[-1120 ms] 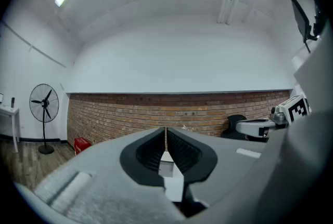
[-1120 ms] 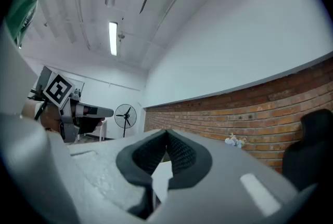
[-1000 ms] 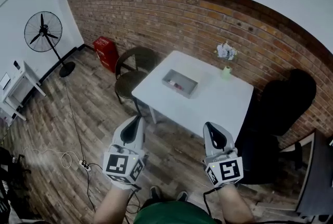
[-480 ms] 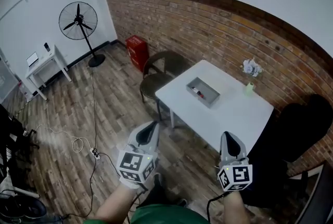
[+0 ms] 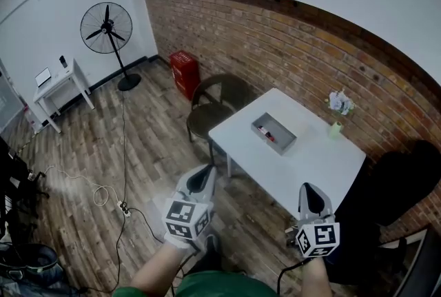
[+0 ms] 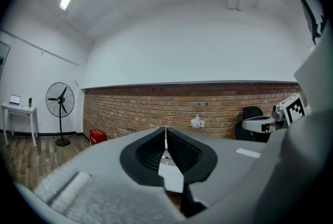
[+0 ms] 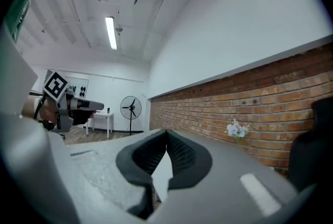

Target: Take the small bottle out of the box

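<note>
A shallow grey box (image 5: 273,134) lies on the white table (image 5: 310,158) by the brick wall, with a small dark and red bottle (image 5: 266,131) inside it. My left gripper (image 5: 204,172) hangs over the wooden floor, well short of the table, jaws shut and empty. To the right, my right gripper (image 5: 311,191) is held near the table's front edge, also shut with nothing in it. In the left gripper view the left gripper (image 6: 165,131) points at the table; the right gripper (image 7: 166,134) shows shut in its own view.
A brown chair (image 5: 219,104) stands at the table's left end, a black chair (image 5: 400,182) at its right. A small flower vase (image 5: 337,116) sits at the table's back. A standing fan (image 5: 107,21), a red crate (image 5: 185,69) and a floor cable (image 5: 103,196) are at left.
The view has swung left and the table now sits further right and lower in it. Both grippers have sunk lower in the view and stayed shut.
</note>
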